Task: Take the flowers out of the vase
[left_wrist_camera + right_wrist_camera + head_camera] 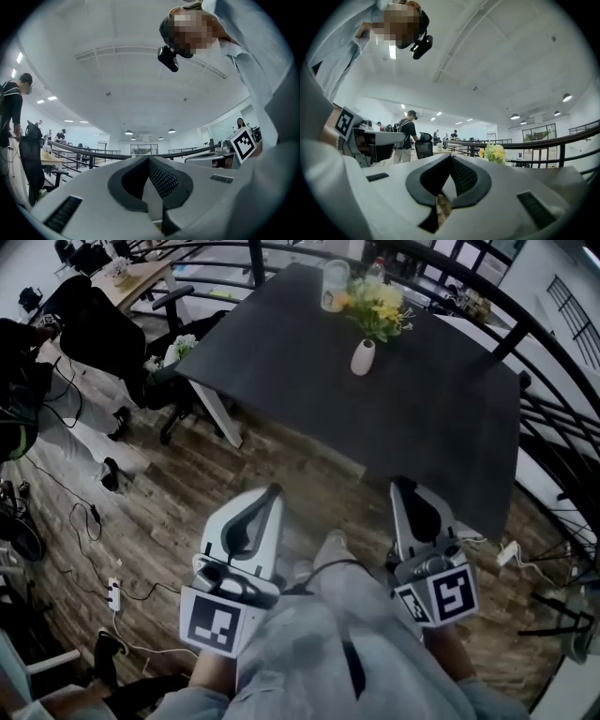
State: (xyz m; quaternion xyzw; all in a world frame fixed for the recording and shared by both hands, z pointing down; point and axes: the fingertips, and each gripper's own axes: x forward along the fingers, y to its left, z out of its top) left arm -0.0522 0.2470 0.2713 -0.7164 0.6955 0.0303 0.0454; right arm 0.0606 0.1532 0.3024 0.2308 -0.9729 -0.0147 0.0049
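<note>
A small white vase (pixel 363 357) stands on the far part of a dark table (pixel 422 418) and holds a bunch of yellow and white flowers (pixel 377 307). The flowers (pixel 494 152) also show far off, just over the jaws, in the right gripper view. Both grippers hang low in front of the person, well short of the table's near edge. My left gripper (pixel 272 491) (pixel 149 159) has its jaws together with nothing between them. My right gripper (pixel 401 486) (pixel 451 157) is likewise shut and empty.
A glass jar (pixel 335 285) stands behind the flowers. Office chairs (pixel 94 324) and another small bunch of flowers (pixel 178 348) are left of the table. A dark railing (pixel 553 418) runs along the right. Cables and a power strip (pixel 113 594) lie on the wooden floor.
</note>
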